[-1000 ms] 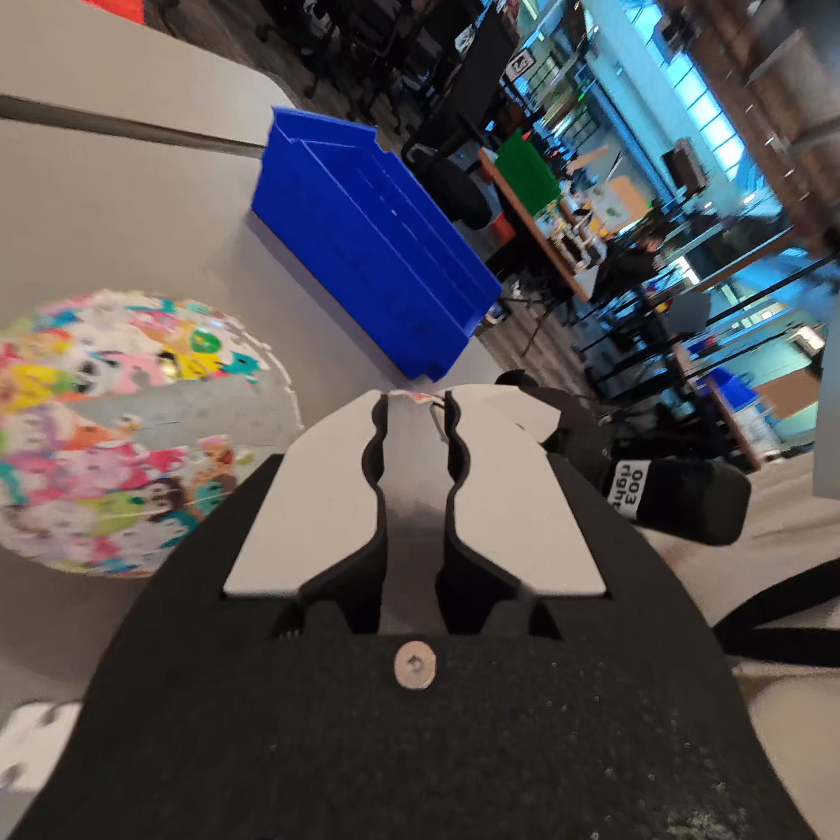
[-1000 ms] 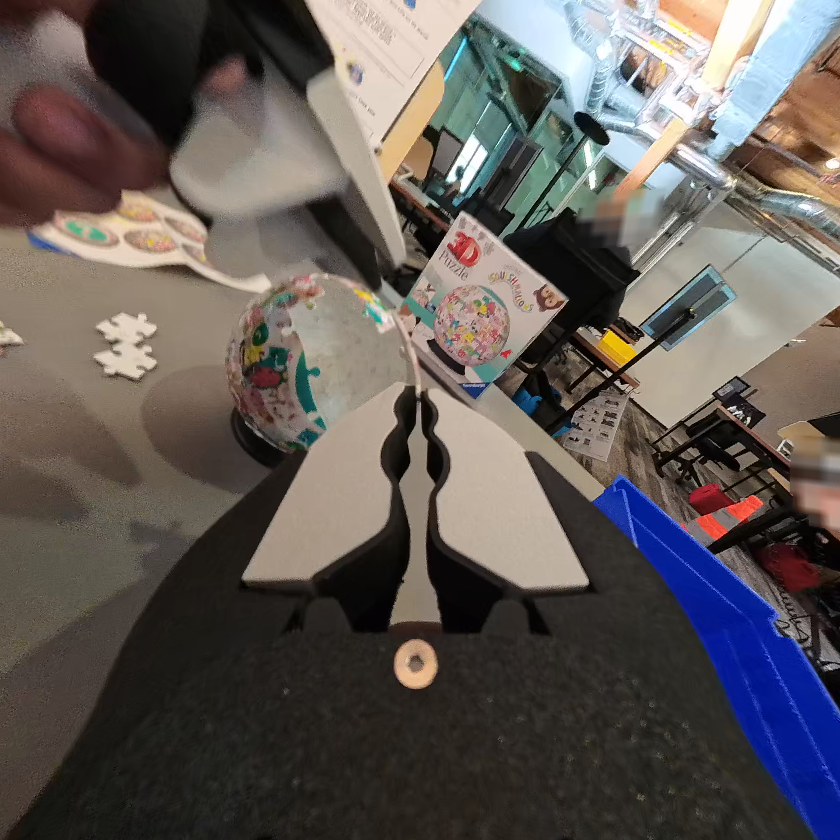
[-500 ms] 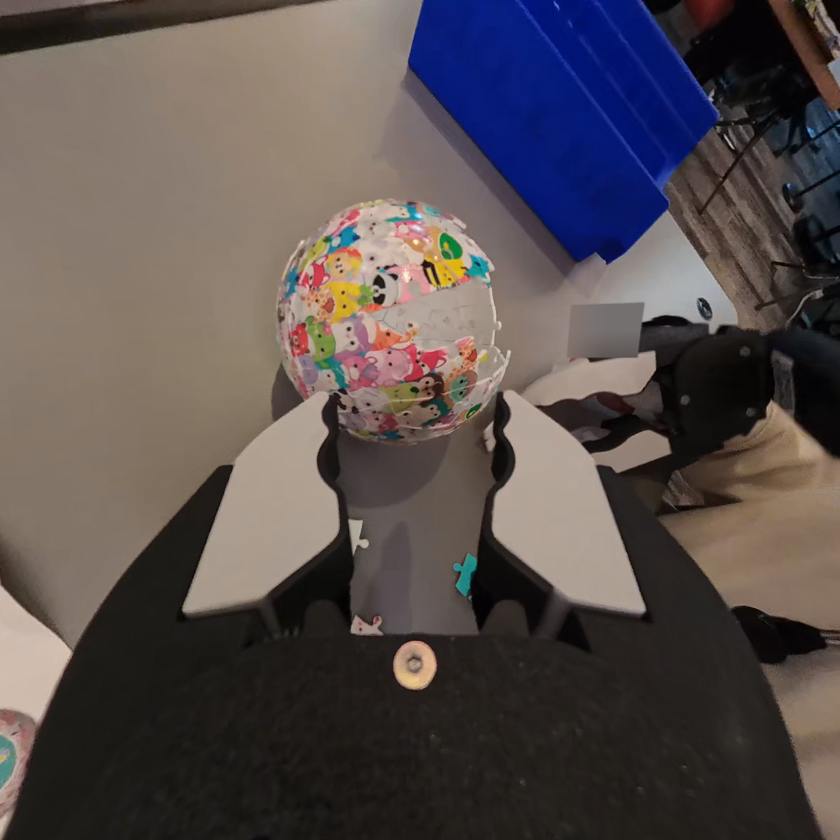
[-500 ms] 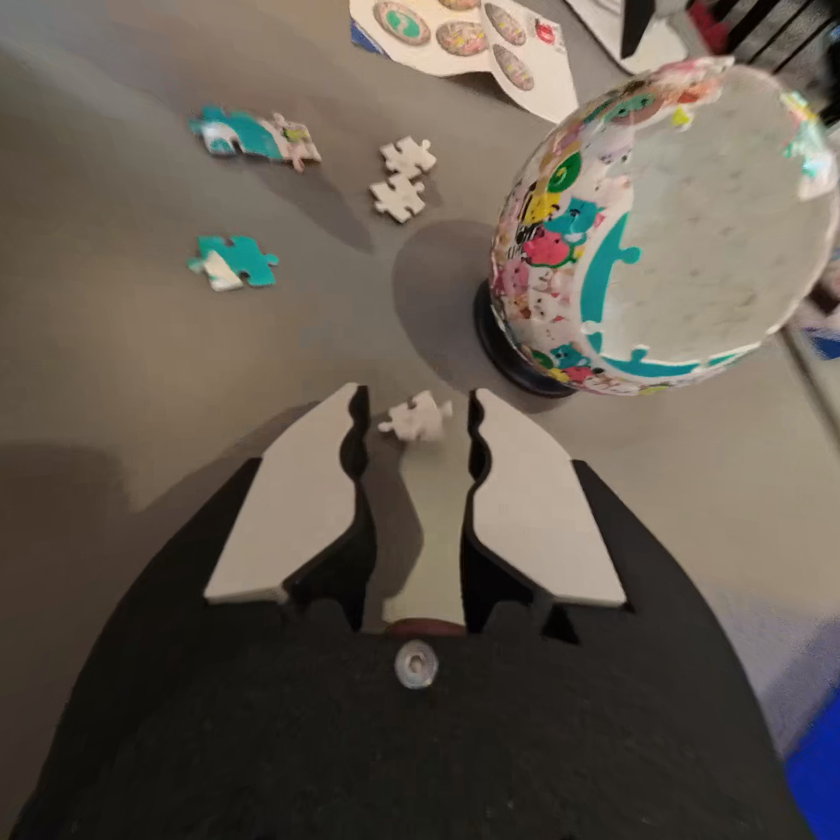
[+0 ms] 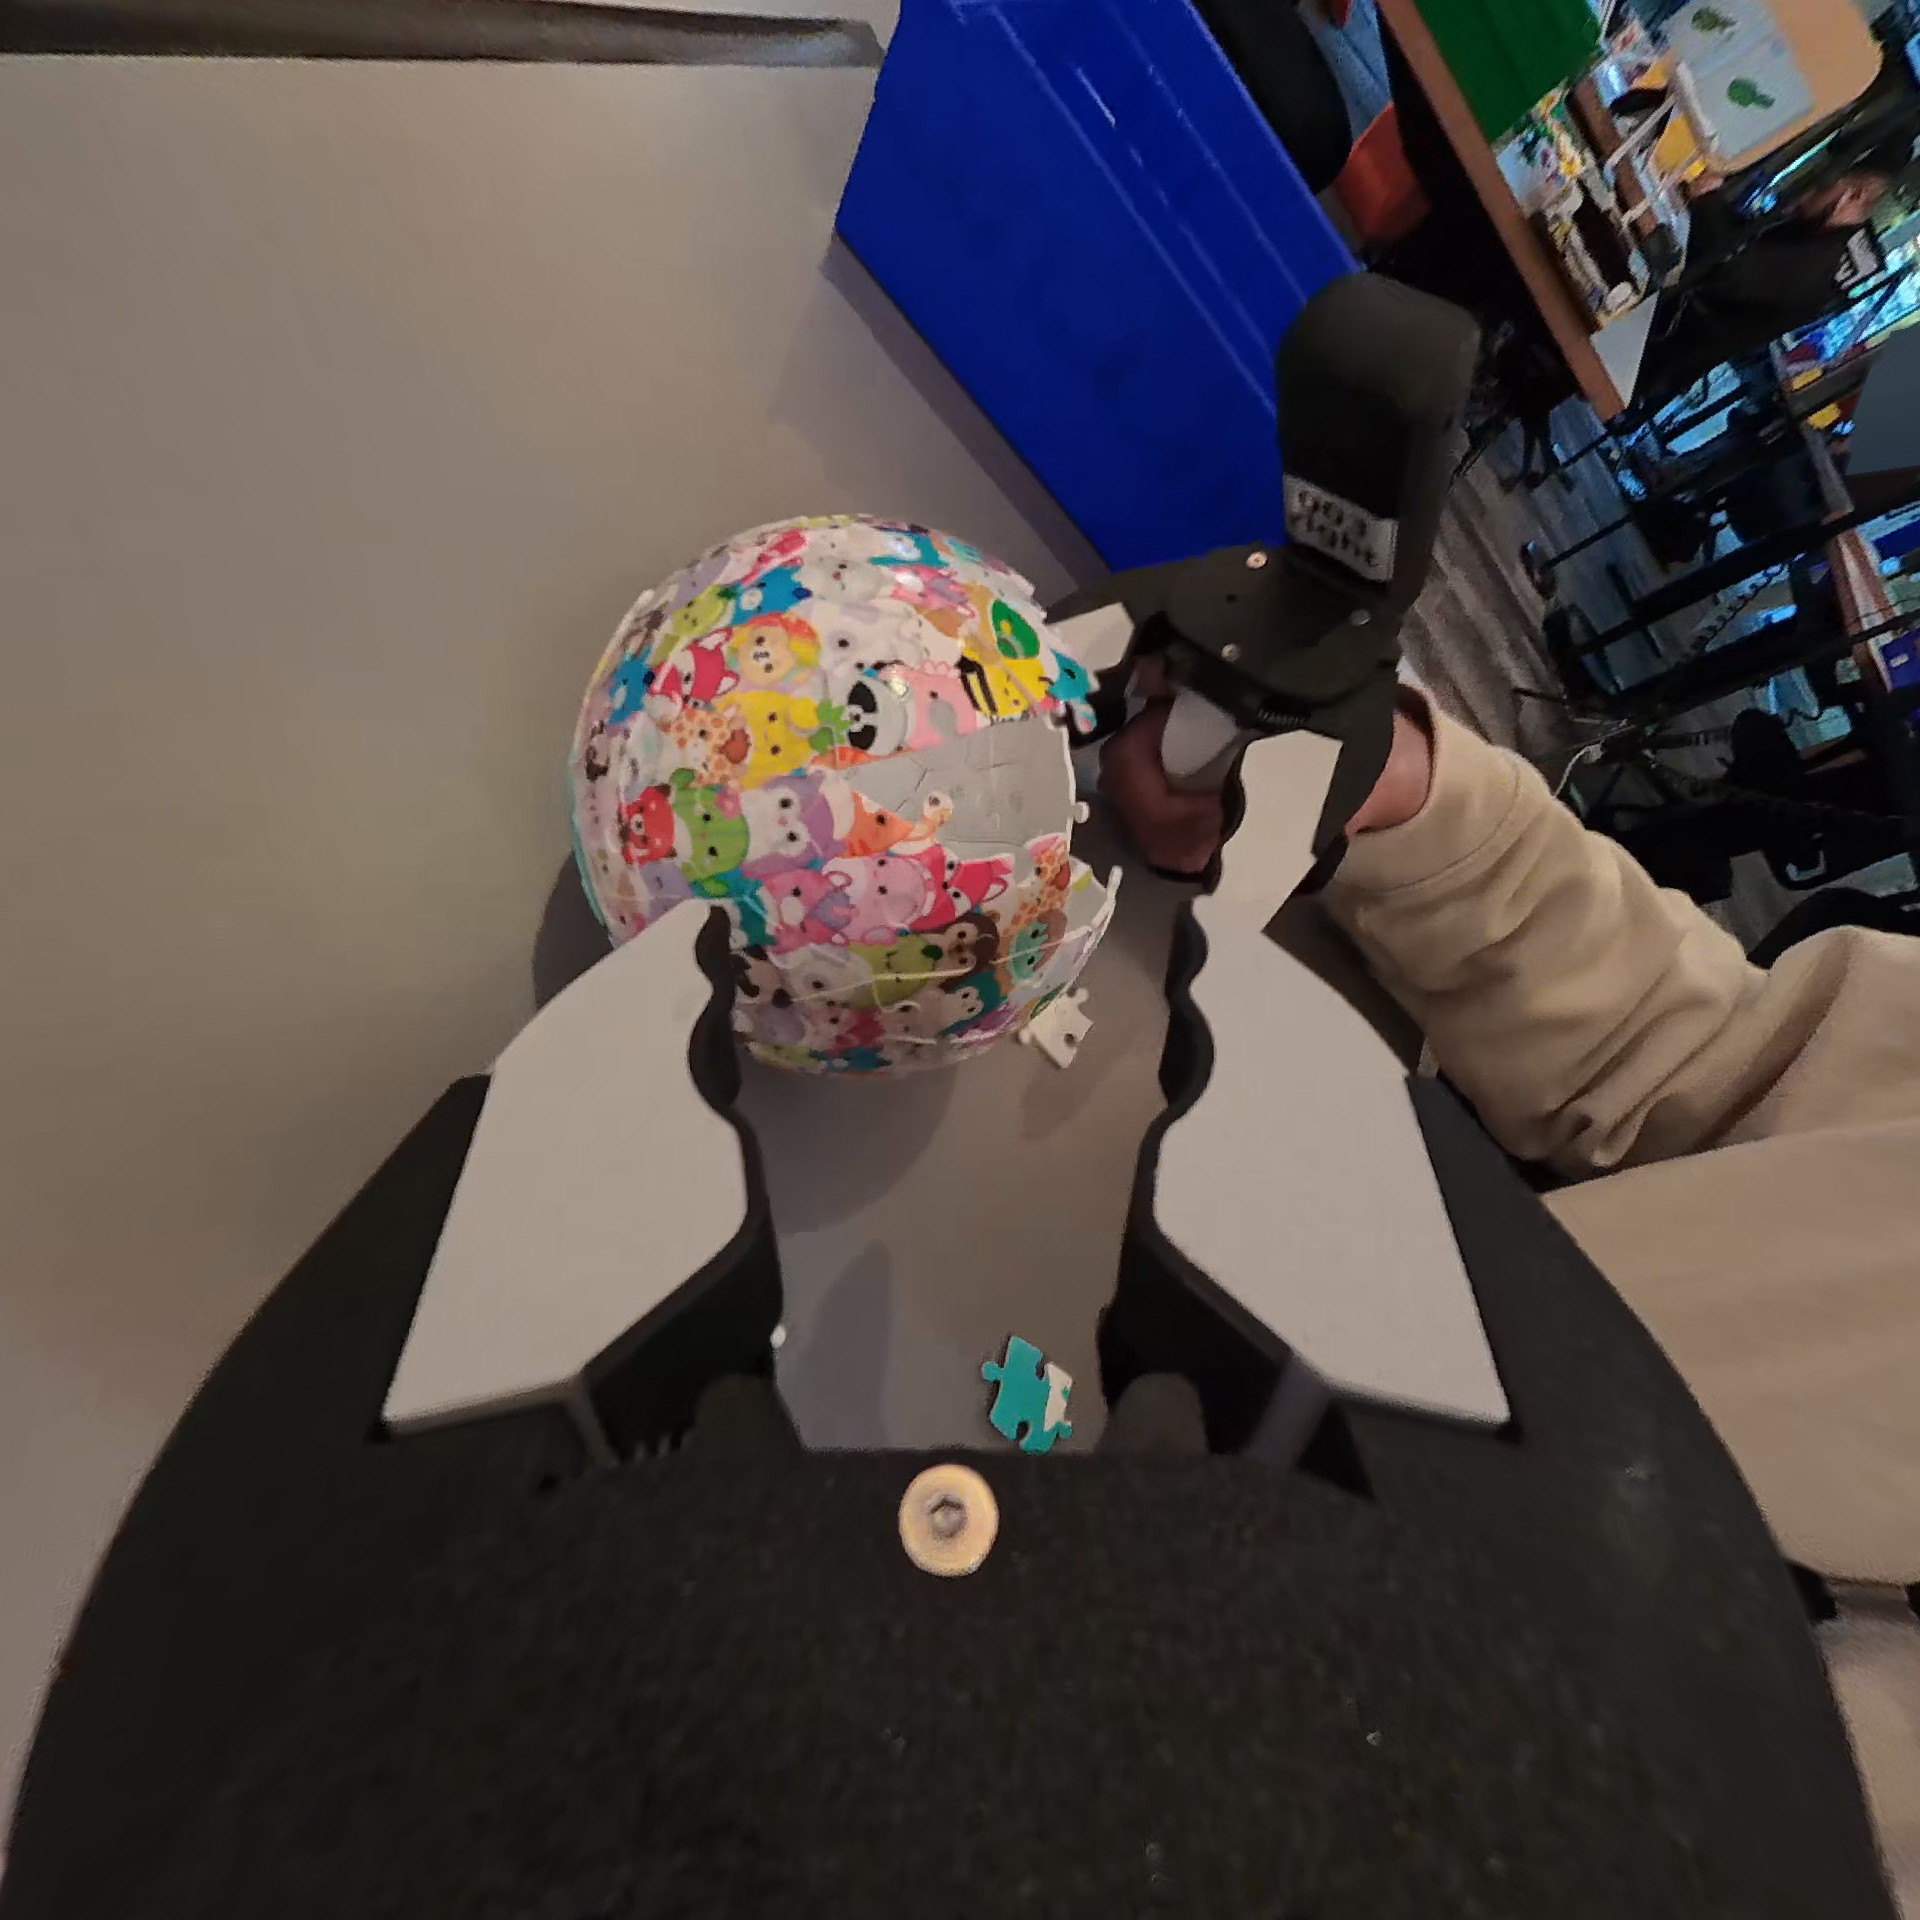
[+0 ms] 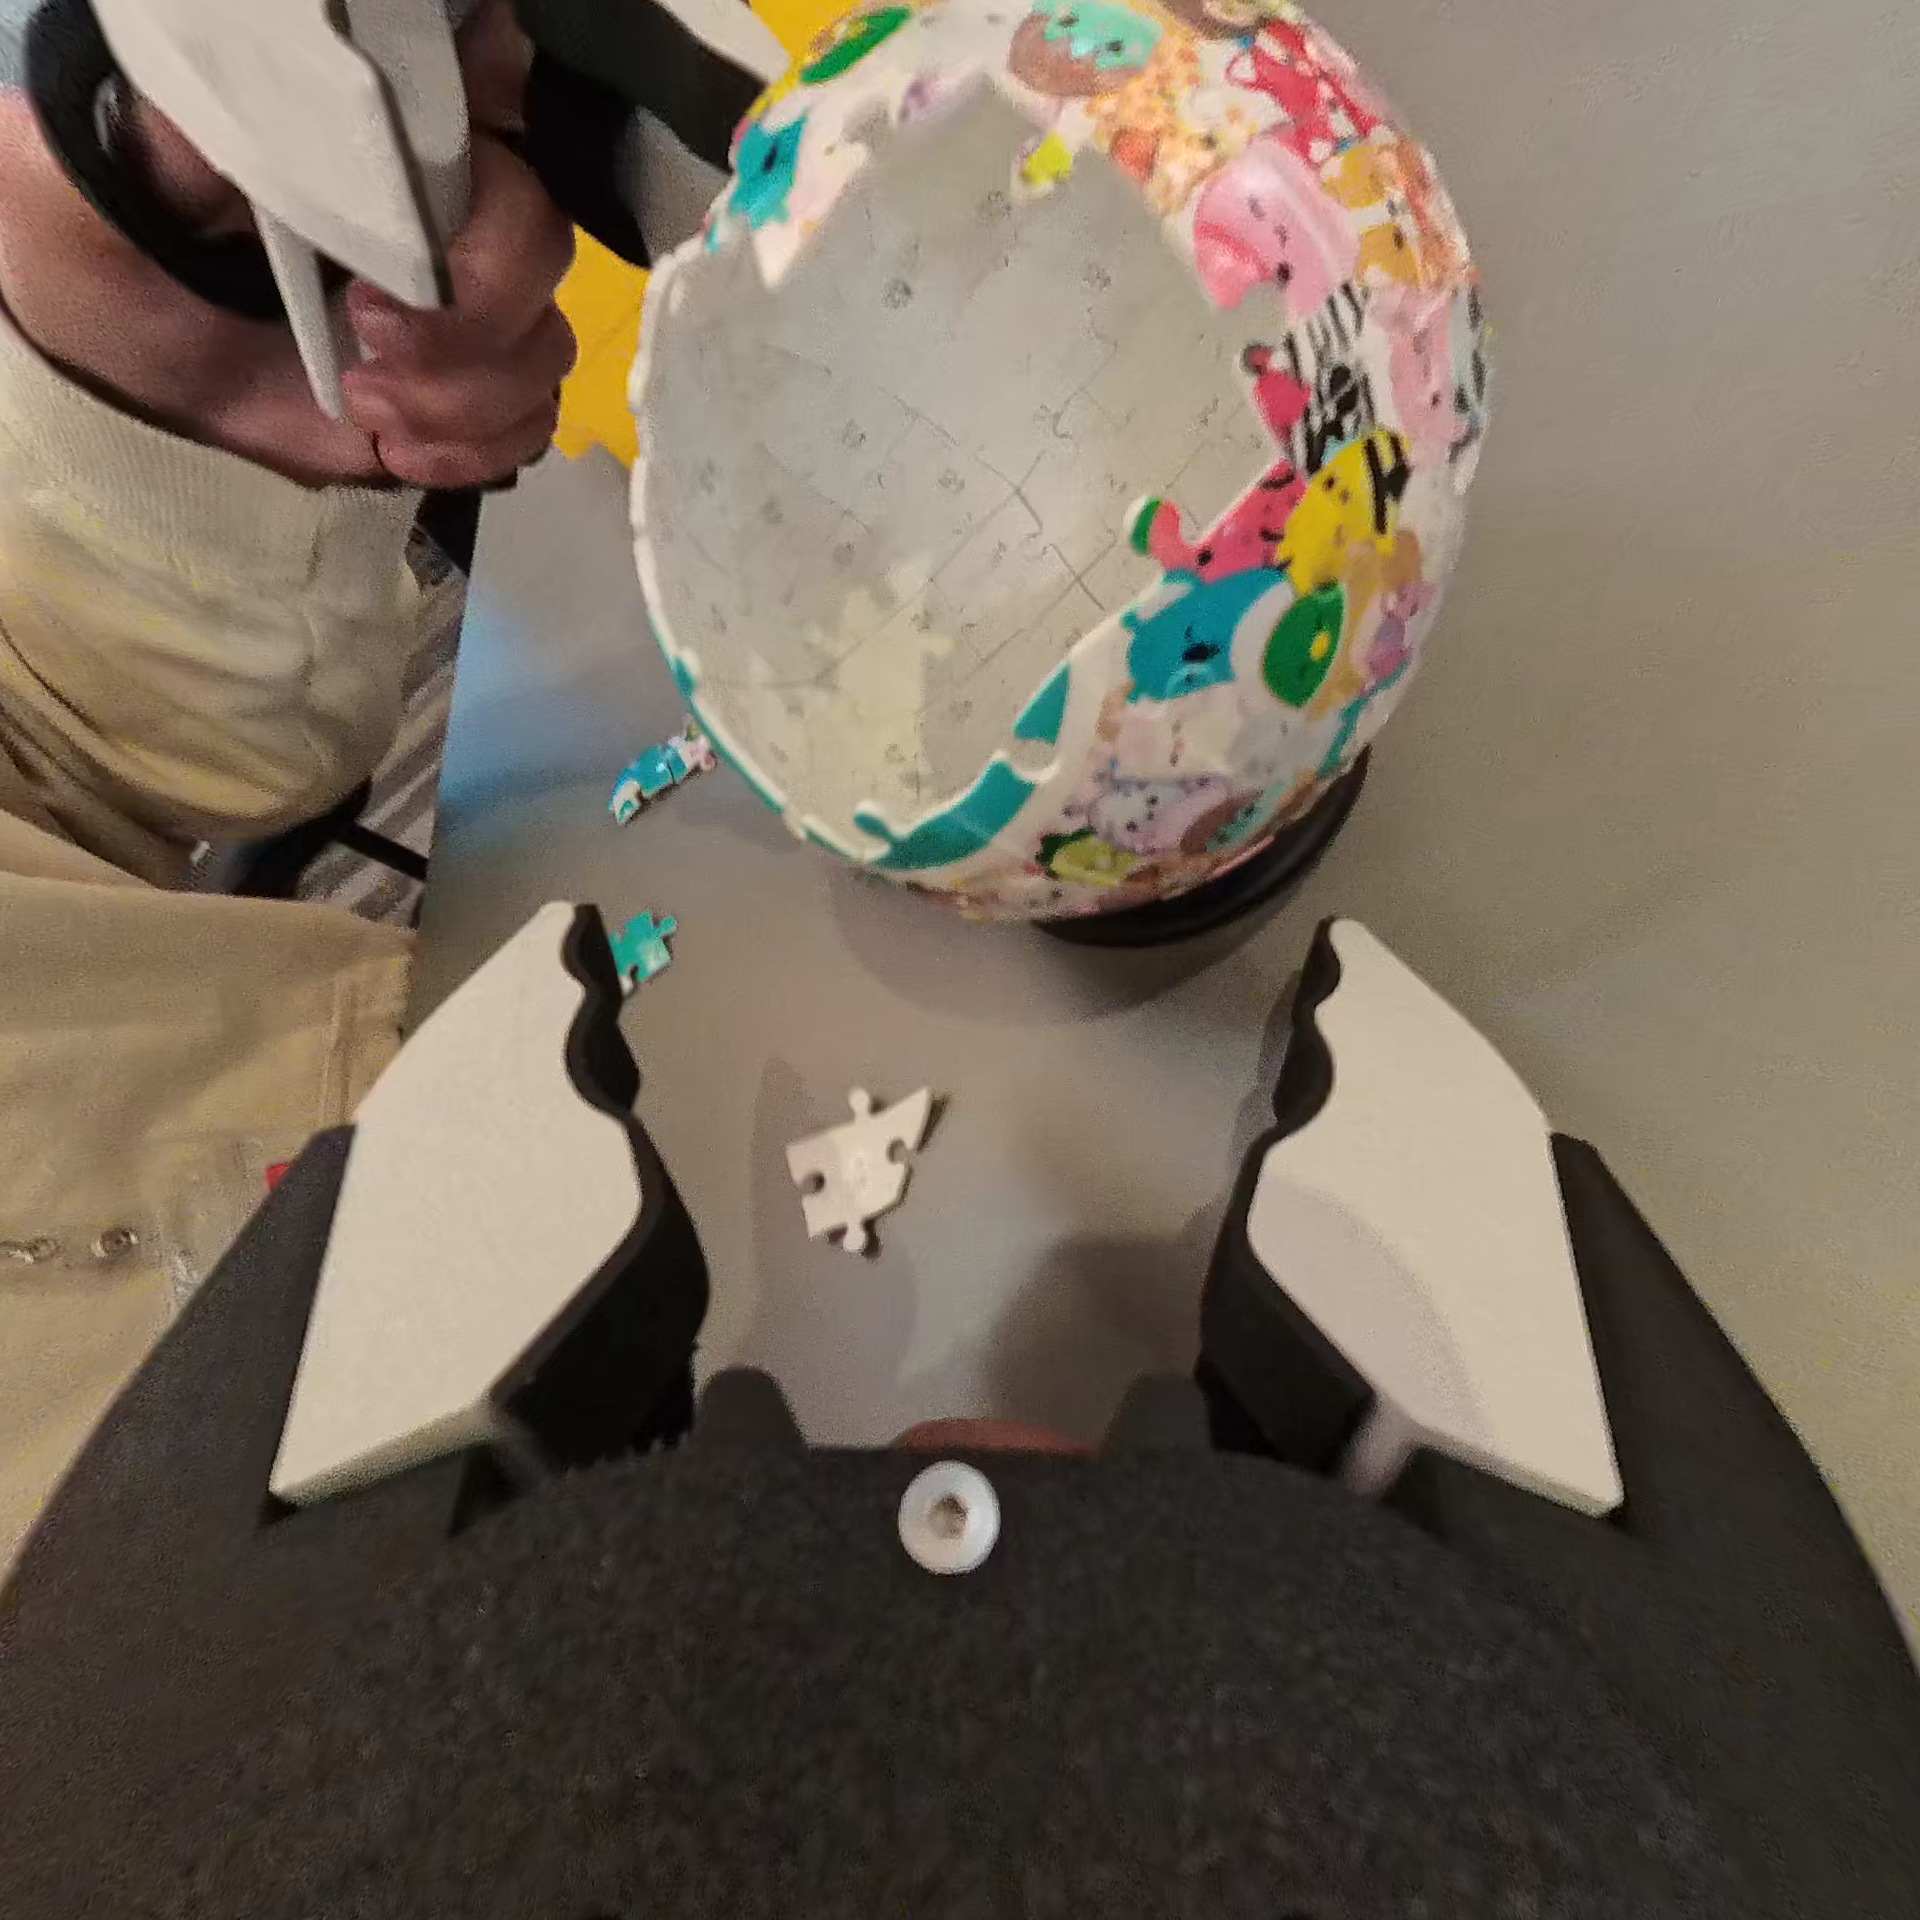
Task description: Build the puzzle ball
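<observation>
Both claws spread wide, gripping nothing. The left claw (image 5: 945,925) hangs over the grey counter (image 5: 312,520), its fingers framing the near side of the puzzle ball (image 5: 831,790), which sits mid-counter on a black stand (image 6: 1226,894) with a large gap in its shell. The right claw (image 6: 951,940) hovers above a white loose piece (image 6: 857,1164), face down just beside the ball. A teal piece (image 5: 1029,1392) lies near; a blue bin (image 5: 1081,260) stands far right.
</observation>
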{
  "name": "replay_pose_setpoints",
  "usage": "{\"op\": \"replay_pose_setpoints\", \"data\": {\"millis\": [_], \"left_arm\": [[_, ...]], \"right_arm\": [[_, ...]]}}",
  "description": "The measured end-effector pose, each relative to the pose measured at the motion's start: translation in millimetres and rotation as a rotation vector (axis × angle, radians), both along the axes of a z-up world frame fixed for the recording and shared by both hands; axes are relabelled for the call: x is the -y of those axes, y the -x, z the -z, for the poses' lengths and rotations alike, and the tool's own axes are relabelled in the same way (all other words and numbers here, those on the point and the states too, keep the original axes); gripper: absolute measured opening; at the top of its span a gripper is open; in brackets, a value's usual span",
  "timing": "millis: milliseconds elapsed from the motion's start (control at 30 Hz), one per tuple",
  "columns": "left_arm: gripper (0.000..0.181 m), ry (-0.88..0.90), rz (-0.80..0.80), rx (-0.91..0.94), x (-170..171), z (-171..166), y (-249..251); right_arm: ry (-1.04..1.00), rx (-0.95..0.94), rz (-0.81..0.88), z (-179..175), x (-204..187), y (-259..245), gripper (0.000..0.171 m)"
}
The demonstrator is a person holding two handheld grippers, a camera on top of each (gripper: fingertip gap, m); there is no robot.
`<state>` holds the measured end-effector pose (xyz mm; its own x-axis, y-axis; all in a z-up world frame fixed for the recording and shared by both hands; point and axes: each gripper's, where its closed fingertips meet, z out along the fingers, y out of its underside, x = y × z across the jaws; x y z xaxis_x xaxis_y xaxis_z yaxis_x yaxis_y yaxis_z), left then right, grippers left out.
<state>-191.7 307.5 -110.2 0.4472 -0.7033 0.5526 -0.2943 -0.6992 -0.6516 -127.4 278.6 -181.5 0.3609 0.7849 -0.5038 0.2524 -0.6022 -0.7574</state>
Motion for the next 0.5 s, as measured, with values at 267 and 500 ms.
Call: {"op": "replay_pose_setpoints", "data": {"millis": [267,500], "left_arm": [[0.079,-0.007,-0.014,-0.003,2,3,0],[0.085,0.039,-0.011,-0.028,10,23,2]], "right_arm": [[-0.021,-0.052,0.026,-11,-9,12,0.121],[-0.095,-0.005,0.048,-28,-17,9,0.129]]}}
